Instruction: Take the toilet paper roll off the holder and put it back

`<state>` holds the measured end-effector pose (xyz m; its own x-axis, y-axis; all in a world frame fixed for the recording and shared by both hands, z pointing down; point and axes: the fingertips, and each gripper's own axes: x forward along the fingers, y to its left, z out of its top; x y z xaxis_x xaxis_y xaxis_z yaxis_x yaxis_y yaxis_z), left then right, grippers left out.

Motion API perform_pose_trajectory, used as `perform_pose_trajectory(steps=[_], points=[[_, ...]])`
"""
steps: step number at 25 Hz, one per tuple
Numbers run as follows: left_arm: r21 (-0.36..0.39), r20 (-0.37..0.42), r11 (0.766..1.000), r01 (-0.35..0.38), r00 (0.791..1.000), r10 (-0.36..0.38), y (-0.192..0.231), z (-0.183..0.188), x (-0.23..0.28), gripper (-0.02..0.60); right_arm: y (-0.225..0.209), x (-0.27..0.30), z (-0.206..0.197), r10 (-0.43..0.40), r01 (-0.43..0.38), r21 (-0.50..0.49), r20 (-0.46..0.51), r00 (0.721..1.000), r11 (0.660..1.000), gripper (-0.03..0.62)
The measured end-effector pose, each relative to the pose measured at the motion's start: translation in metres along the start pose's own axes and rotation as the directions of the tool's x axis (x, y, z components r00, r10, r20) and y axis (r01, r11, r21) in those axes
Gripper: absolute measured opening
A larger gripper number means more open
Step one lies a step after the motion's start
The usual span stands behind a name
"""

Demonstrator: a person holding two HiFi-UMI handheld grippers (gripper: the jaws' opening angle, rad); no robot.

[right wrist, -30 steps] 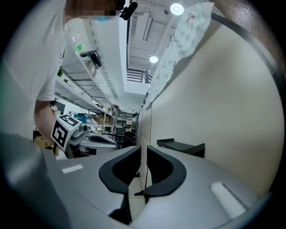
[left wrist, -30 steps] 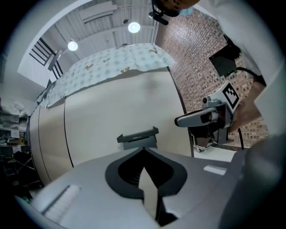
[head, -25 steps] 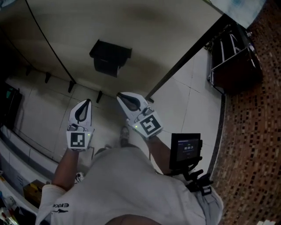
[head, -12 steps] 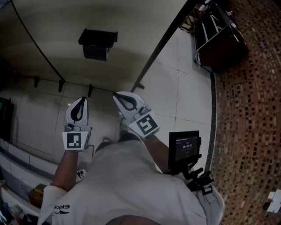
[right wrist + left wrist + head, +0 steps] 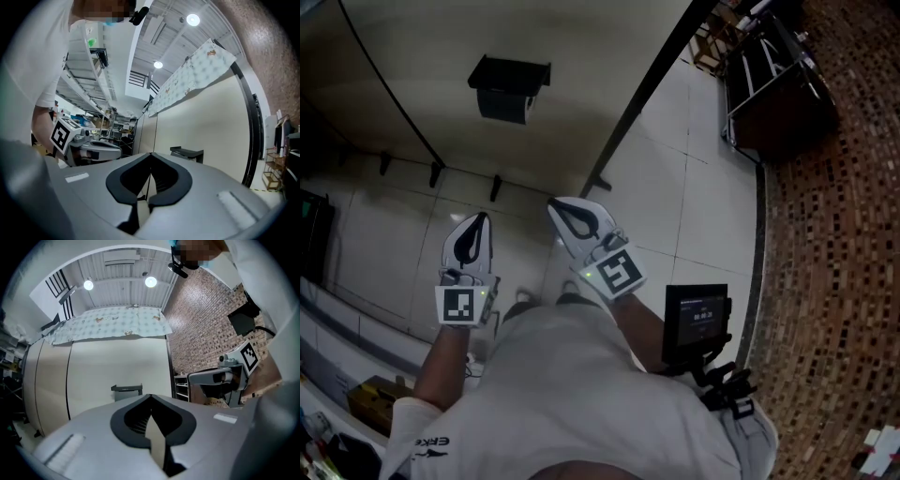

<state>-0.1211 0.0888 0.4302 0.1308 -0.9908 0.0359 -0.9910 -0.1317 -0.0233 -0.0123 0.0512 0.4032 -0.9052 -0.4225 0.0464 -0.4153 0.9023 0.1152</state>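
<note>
The black toilet paper holder (image 5: 508,86) hangs on the pale wall, well ahead of both grippers. It also shows small and far off as the holder (image 5: 126,391) in the left gripper view and the holder (image 5: 187,153) in the right gripper view. I cannot make out a roll under its dark cover. My left gripper (image 5: 480,217) is shut and empty, held before the body. My right gripper (image 5: 555,202) is shut and empty beside it, a little nearer the holder. Both point toward the wall, jaws pressed tip to tip: left gripper (image 5: 150,396), right gripper (image 5: 151,153).
A black strip (image 5: 647,94) runs along the wall's edge. A dark metal rack (image 5: 778,98) stands at the upper right against the brick-patterned surface (image 5: 834,281). A small screen device (image 5: 697,321) hangs at the person's right hip. A cardboard box (image 5: 373,394) sits at the lower left.
The head view has swung, so the holder has slid left and up in the picture. Both grippers stay shut and side by side in front of the body.
</note>
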Motion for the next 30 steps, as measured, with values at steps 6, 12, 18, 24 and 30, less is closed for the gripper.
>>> perform_pose_trajectory(steps=[6,12,18,24,30], points=[[0.006,0.007,1.000,-0.018,1.000,0.018,-0.017,0.006,0.001,0.003,-0.007,-0.021,-0.009,0.013,-0.012,0.023,-0.016,1.000,1.000,0.015],[0.025,-0.019,1.000,-0.012,1.000,0.013,-0.029,-0.002,0.002,0.003,-0.002,-0.028,-0.015,0.047,-0.046,0.036,-0.030,0.998,0.998,0.015],[0.029,-0.031,0.999,0.017,0.999,-0.016,-0.039,-0.001,0.007,0.003,-0.002,-0.029,-0.015,0.051,-0.050,0.039,-0.027,0.998,0.998,0.014],[0.034,-0.033,0.999,0.026,0.999,-0.025,-0.039,-0.002,0.011,0.003,-0.004,-0.029,-0.017,0.050,-0.049,0.047,-0.035,0.998,0.998,0.014],[0.023,-0.035,0.999,0.027,0.999,-0.026,-0.034,-0.003,0.014,0.003,0.000,-0.023,-0.017,0.063,-0.062,0.029,-0.039,0.997,0.998,0.014]])
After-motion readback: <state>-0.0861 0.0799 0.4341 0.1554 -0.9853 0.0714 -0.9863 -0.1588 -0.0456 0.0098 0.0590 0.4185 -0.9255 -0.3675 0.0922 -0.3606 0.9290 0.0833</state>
